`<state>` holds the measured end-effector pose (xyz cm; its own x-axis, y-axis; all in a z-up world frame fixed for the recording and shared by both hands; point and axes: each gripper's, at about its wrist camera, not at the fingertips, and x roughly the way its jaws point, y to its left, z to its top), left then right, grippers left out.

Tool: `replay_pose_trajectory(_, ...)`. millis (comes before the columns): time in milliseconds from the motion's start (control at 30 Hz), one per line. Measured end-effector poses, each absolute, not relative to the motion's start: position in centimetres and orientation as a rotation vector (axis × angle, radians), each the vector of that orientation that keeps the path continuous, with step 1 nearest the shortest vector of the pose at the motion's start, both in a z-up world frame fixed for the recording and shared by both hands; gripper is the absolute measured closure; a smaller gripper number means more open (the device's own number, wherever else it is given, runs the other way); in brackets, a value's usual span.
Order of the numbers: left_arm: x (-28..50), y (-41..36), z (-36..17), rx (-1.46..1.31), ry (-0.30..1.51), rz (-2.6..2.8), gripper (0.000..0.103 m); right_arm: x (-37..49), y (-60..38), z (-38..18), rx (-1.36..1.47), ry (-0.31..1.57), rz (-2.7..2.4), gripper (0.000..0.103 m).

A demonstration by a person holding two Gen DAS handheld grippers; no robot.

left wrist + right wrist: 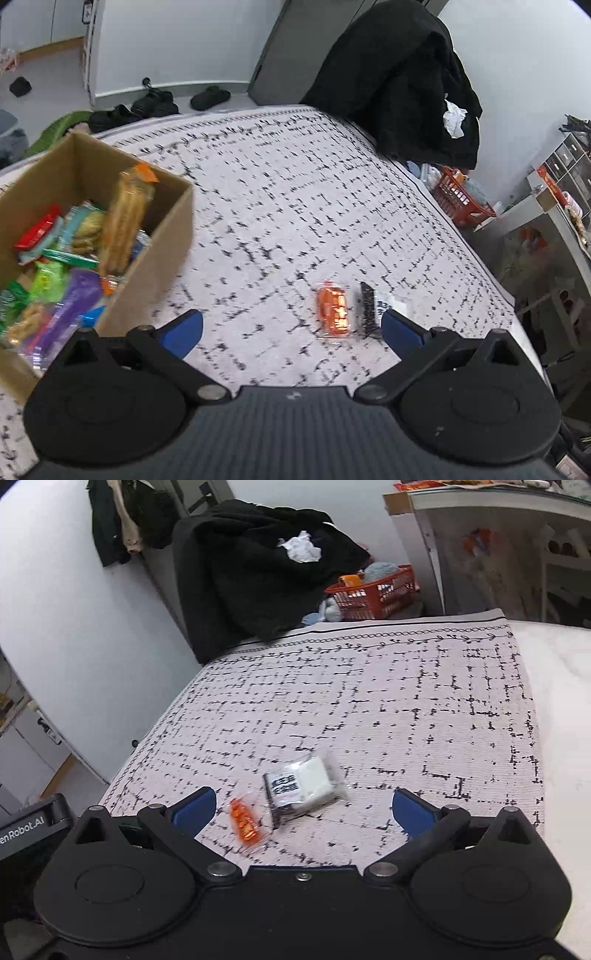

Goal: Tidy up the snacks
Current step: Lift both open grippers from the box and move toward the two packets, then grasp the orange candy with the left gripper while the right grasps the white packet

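Observation:
A cardboard box point(173, 229) at the left holds several snack packs, among them a tall biscuit sleeve point(127, 221). On the patterned cloth lie a small orange packet point(332, 310) and, just to its right, a black-and-white packet point(371, 308). My left gripper point(291, 328) hovers open above the cloth, with the orange packet between its blue fingers point(400, 328) but apart from them. In the right wrist view the orange packet point(245, 821) and the white packet point(304, 784) lie between the wide-open fingers of my right gripper point(304, 808), untouched.
A black coat point(399, 81) is draped over a chair at the cloth's far edge. An orange basket point(373, 592) sits on the floor beyond it, beside a white shelf unit point(480, 550). Black shoes point(147, 105) lie on the floor behind the box.

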<state>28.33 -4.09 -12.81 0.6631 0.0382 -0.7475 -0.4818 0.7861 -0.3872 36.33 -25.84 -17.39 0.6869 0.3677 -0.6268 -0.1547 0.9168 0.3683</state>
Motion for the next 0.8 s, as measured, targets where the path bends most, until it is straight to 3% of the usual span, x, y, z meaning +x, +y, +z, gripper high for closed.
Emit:
replay_pose_trajectory(167, 30.0, -4.9, -13.8, -0.617, 0.797, 0.288, 0.006, 37.5, -26.1, -18.4, 0.303, 0.790, 0.301, 0.006)
replay_pose_trajectory(467, 33.0, -5.5, -16.6, -0.662, 0.830, 0.243, 0.037, 38.8, -25.6, -19.9, 0.267, 0.818, 0.305, 0.014)
replay_pose_trajectory(800, 36.3, -5.9, -19.2, -0.691, 0.858, 0.228, 0.055, 39.7, -25.2, -20.9, 0.254, 0.842, 0.304, 0.019)
